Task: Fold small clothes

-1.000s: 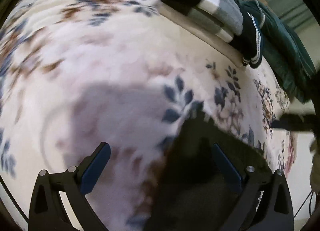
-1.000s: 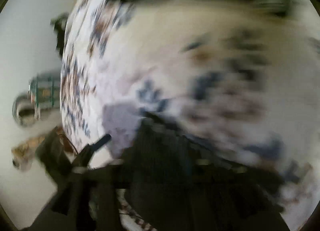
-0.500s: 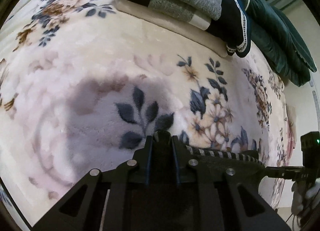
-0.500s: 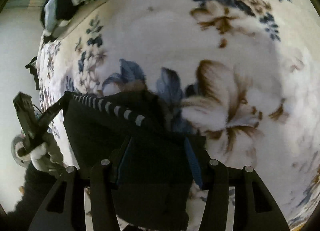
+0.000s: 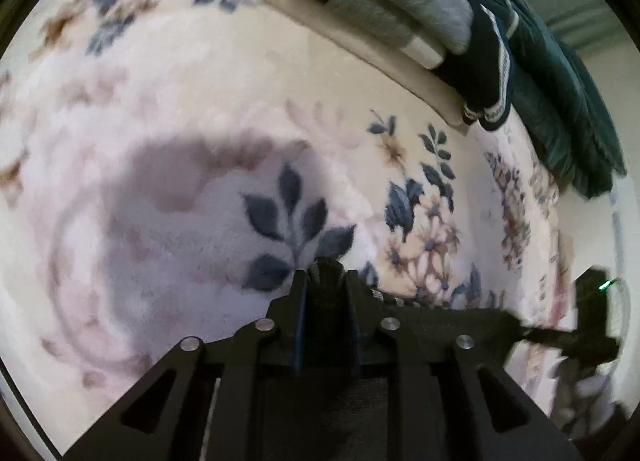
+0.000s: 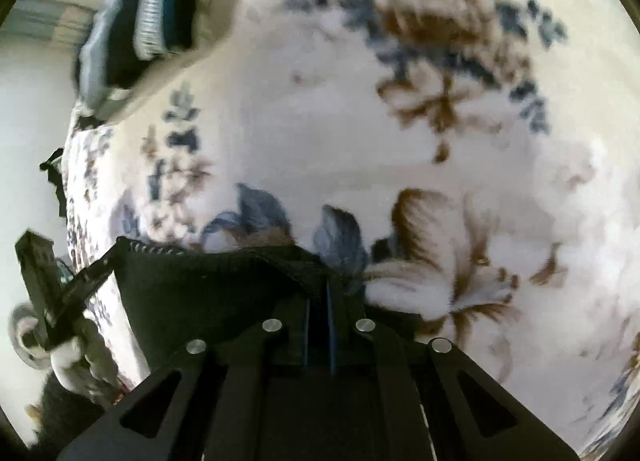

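Note:
A small black garment with a striped white trim lies stretched between both grippers over a floral blanket. In the left wrist view my left gripper (image 5: 326, 281) is shut on one corner of the black garment (image 5: 440, 315), which runs off to the right toward the other gripper (image 5: 592, 325). In the right wrist view my right gripper (image 6: 318, 293) is shut on the other corner of the garment (image 6: 192, 285), which spreads left to the left gripper (image 6: 52, 285).
The cream floral blanket (image 5: 200, 141) covers the bed. A stack of folded black, grey and white clothes (image 5: 400, 1) and a dark green quilt (image 5: 568, 93) lie at the far edge. The bed's edge drops off by the white floor (image 6: 24, 141).
Both grippers have closed on the black garment's corners and pulled it taut between them. The left gripper was open a second ago.

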